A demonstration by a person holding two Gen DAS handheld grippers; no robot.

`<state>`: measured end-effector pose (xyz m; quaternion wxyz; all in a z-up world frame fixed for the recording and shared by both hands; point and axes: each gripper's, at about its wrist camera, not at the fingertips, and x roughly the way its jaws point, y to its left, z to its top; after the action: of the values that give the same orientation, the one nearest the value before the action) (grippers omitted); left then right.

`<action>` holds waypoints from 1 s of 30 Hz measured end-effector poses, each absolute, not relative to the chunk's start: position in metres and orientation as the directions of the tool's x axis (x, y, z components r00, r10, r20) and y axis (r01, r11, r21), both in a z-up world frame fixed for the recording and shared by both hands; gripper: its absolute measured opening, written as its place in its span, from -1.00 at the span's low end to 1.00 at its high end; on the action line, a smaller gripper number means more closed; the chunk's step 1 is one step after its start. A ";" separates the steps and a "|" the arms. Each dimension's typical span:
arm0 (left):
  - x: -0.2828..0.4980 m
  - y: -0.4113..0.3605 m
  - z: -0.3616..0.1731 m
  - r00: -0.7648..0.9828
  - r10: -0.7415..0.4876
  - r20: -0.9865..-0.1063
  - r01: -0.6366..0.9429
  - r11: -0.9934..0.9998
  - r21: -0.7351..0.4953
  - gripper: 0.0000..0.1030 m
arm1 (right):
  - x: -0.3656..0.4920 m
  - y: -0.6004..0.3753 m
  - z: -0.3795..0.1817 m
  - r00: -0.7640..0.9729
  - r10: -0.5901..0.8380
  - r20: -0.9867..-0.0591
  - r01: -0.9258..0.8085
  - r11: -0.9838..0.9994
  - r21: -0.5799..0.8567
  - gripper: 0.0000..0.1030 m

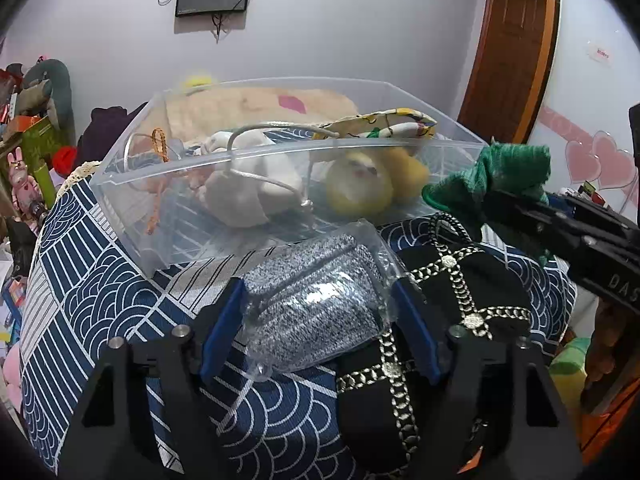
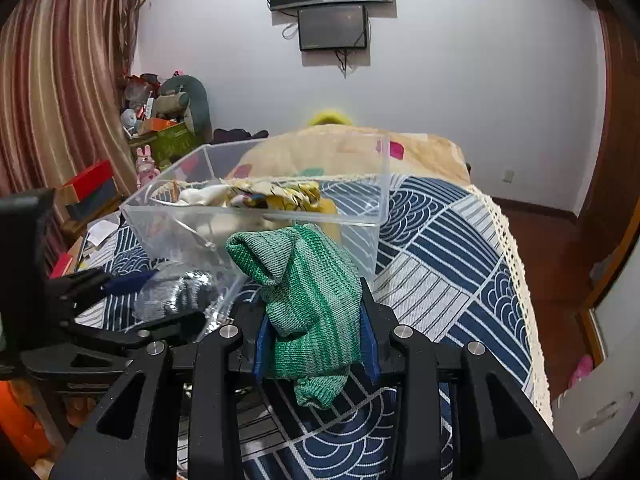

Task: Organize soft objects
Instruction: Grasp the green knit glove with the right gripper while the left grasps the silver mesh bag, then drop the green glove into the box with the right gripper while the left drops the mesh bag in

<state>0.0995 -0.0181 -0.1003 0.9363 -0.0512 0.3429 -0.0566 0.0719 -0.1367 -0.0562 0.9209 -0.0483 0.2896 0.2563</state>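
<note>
Landmark: clear bin (image 1: 132,184), on the patterned cloth (image 1: 80,280) covering the table.
Right gripper (image 2: 316,344): closed on a green knit (image 2: 312,292), held just in front of the bin's near wall, lifted off the cloth.
Left gripper (image 1: 320,320): fingers set wide on either side of a grey bagged item (image 1: 316,300), which lies just in front of the bin; whether they press it yet I cannot tell.
Green knit, handling: likely light and floppy; it sags below the fingers, so a mid-body pinch suits it, and it should drop in without care.
Grey item, handling: soft inside a crinkly plastic bag, probably slippery; best taken across the middle, squeezing the fabric rather than the loose film.
Black trimmed piece (image 1: 460,288): beside the grey item, in front of the bin, partly under it.
In the bin: white plush (image 1: 248,192), yellow plush (image 1: 360,192), cords, printed fabric.
Surface: soft cloth, slightly rumpled, lace edge.
Room: bedroom clutter left of the bin, screens on the wall behind it, wooden door to the right.
</note>
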 end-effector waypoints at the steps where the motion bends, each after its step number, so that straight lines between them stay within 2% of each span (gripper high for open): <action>1: 0.098 -0.018 -0.100 0.760 -0.143 -0.634 0.074 0.988 -0.135 0.21 | 0.071 -0.138 -0.054 0.703 0.448 -0.553 -0.503 0.862 0.059 -0.36; 2: 0.096 -0.018 -0.100 0.762 -0.147 -0.631 0.078 0.988 -0.135 0.17 | 0.070 -0.139 -0.052 0.707 0.450 -0.546 -0.504 0.862 0.057 -0.36; 4: 0.092 -0.018 -0.100 0.764 -0.151 -0.627 0.083 0.987 -0.136 -0.04 | 0.067 -0.141 -0.048 0.716 0.450 -0.534 -0.503 0.862 0.053 -0.36; 10: 0.076 -0.018 -0.092 0.786 -0.127 -0.605 0.074 0.991 -0.112 -0.23 | 0.058 -0.149 -0.037 0.732 0.463 -0.499 -0.506 0.861 0.056 -0.36; 17: 0.052 -0.011 -0.065 0.834 -0.105 -0.542 0.050 0.992 -0.115 -0.24 | 0.049 -0.152 -0.024 0.755 0.463 -0.463 -0.500 0.865 0.050 -0.36; 22: 0.039 0.000 -0.034 0.880 -0.090 -0.466 0.030 0.991 -0.134 -0.24 | 0.046 -0.149 -0.011 0.774 0.467 -0.428 -0.500 0.865 0.041 -0.36; 30: 0.047 0.009 0.001 0.924 -0.033 -0.382 -0.003 0.996 -0.094 -0.24 | 0.065 -0.143 0.009 0.795 0.468 -0.385 -0.489 0.871 0.051 -0.36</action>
<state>0.0468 0.0088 0.0015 0.9796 -0.0467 0.1953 -0.0076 0.0649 -0.1428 0.0090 0.9471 -0.0256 0.1965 0.2526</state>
